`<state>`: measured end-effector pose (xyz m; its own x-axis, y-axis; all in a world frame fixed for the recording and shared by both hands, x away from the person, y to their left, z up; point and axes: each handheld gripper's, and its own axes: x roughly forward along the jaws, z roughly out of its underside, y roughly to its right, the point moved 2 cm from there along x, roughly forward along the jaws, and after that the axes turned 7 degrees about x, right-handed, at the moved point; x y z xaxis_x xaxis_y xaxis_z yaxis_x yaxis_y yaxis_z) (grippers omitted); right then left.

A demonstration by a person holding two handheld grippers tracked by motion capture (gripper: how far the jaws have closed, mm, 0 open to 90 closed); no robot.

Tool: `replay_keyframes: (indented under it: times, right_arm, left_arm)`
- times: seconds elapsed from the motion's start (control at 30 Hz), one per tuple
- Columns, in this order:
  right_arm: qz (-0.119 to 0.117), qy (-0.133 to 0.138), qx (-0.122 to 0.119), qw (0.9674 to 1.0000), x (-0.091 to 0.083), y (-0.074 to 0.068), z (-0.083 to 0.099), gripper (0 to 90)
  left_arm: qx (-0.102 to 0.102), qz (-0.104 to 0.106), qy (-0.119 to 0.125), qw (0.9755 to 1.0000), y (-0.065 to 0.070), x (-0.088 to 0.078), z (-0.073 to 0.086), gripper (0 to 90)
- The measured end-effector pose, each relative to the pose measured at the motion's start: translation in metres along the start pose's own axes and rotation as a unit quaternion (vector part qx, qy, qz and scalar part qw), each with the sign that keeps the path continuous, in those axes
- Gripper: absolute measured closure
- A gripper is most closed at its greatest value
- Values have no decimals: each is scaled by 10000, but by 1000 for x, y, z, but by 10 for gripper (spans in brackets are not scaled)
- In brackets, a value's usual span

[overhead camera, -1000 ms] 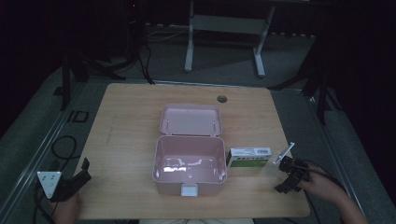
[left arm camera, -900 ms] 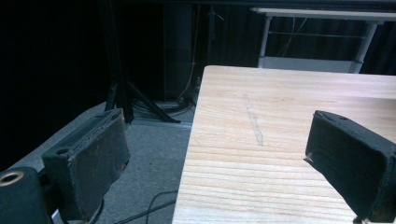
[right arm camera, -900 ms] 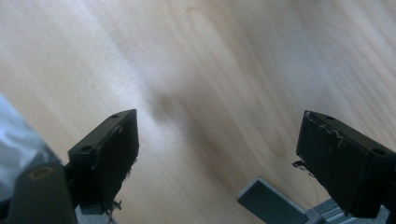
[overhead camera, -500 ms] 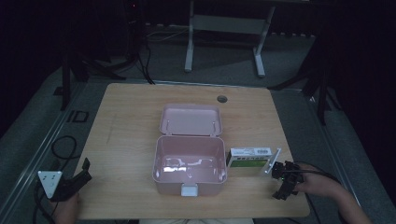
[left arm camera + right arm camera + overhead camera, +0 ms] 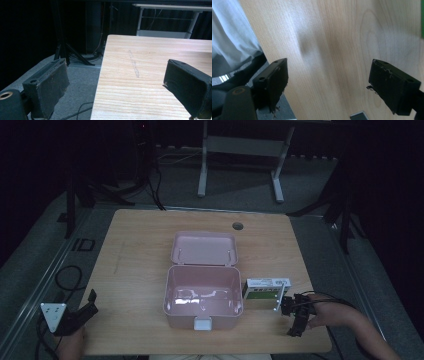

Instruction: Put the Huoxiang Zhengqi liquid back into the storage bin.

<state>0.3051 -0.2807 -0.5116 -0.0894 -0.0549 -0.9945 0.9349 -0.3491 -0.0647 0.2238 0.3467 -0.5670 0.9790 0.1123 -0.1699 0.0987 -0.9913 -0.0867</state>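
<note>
Open pink lunch box [image 5: 202, 295] at the table's [image 5: 140, 250] centre, lid [image 5: 204, 248] folded back on its far side. A small green-and-white carton [image 5: 264, 290] lies just to the right of the box, close to its right wall. The right gripper [image 5: 298, 317] sits to the right of the box, just beyond the carton and nearer the table's front edge; its jaws stand wide with nothing between them and have just been closing a little. The left gripper [image 5: 82, 312] rests well to the left of the box at the table's front corner, jaws spread and empty. Likely risks: a low or skewed approach may shove the light carton against the box wall or tip it instead of clamping it; a grip on one corner may let it twist loose over the box.
</note>
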Motion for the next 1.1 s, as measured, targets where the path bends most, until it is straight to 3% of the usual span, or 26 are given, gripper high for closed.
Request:
replay_keyframes:
  times: [0.23,0.47,0.77,1.1]
  right_arm:
    - [11,-47,-326,9995,-7,-8,-18,184]
    - [25,209,-572,9981,-28,-15,-37,135]
    - [29,240,-1052,9942,-52,-25,-49,202]
    - [300,320,-1177,9921,-78,-14,-57,244]
  left_arm:
    - [-10,23,-3,10000,0,0,0,59]
    - [-14,46,-4,10000,0,0,0,59]
    - [-19,90,-13,10000,0,0,0,59]
    - [-28,106,-20,9999,-1,0,0,59]
